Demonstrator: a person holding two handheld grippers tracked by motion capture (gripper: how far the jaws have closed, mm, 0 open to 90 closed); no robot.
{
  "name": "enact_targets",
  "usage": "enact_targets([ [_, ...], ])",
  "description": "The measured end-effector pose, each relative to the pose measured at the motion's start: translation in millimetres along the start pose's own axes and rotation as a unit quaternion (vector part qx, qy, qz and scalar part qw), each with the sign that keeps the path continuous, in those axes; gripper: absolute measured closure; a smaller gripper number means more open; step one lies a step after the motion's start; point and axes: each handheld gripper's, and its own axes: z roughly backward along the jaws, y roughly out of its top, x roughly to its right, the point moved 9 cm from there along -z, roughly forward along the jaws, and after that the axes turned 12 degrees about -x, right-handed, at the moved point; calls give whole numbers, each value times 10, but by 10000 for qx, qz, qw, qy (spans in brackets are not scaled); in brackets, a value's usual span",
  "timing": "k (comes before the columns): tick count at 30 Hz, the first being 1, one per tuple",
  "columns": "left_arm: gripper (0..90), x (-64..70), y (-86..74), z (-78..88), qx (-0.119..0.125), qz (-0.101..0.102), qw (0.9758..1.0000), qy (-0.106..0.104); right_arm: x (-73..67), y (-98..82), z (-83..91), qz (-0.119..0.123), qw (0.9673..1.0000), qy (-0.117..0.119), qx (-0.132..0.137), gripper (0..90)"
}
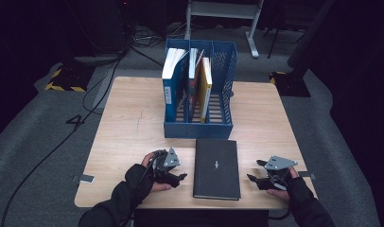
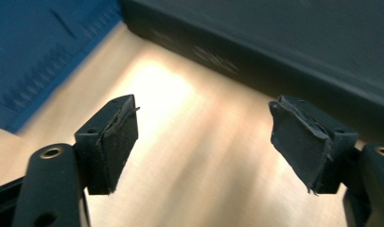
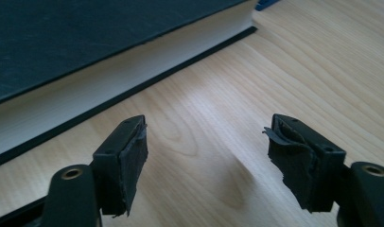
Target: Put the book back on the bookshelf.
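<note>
Book (image 1: 217,168): it lies flat on the table (image 1: 128,127), near the front edge, in the middle between the two hands.
Book axis: the long side runs from the person toward the far side of the table; the far short edge points at the rack (image 1: 199,127) and lies just before its front wall, whether touching I cannot tell.
Book spine: in the left gripper view the closed dark side (image 2: 256,61) faces the left gripper; in the right gripper view the pale page edge (image 3: 109,90) faces the right gripper.
Book and left gripper (image 1: 177,178): the gripper is on the left of the book, near its lower left part, not touching; bare table is between them.
Book and right gripper (image 1: 253,178): the gripper is on the right of the book, near but apart, with a wider gap than on the left side.
Book look: black hard cover, mat, with a small pale mark in the centre; thick, with white pages.
Left gripper state: jaws spread wide, with nothing between the pads (image 2: 119,146), only table below; low over the wood, pointing toward the book.
Right gripper state: jaws also spread, with nothing between the pads (image 3: 133,165); low over the table, pointing toward the page side.
Rack: blue, with slots, behind the book; it holds some standing books (image 1: 187,85), one blue with white pages and one yellow.
Table: light wood, square with round corners.
</note>
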Motion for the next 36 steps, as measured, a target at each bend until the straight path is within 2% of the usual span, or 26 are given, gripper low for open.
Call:
enact_targets([
  [5, 207, 133, -80, -14, -45, -130, 9997, -204, -99, 5, -22, 192, 9996, 224, -27, 297],
  [7, 202, 233, -101, -24, -47, -195, 9990, -392, -142, 14, -33, 290, 9992, 258, -32, 296],
  [8, 201, 233, -101, -24, -47, -195, 9990, -392, -159, 20, -32, 326, 9990, 302, -19, 296],
  [9, 202, 325, -124, -44, -92, -326, 9984, -462, -174, 25, -30, 347, 9989, 317, -20, 296],
  [15, 201, 467, -156, -86, -181, -541, 9964, -624, -237, 43, -36, 403, 9983, 428, 26, 290],
  [19, 188, 467, -137, -121, -122, -545, 9962, -666, -296, 53, -43, 542, 9972, 520, 12, 296],
  [23, 156, 399, -140, -143, -17, -490, 9965, -679, -340, 68, -45, 579, 9963, 629, 64, 303],
  [26, 155, 364, -160, -164, 69, -347, 9955, -881, -386, 76, -51, 683, 9953, 684, 55, 306],
  [32, 155, 362, -170, -166, 167, -345, 9952, -895, -426, 85, -58, 756, 9946, 713, 52, 307],
  [36, 155, 359, -175, -170, 240, -374, 9947, -931, -462, 124, -38, 781, 9935, 817, 161, 309],
])
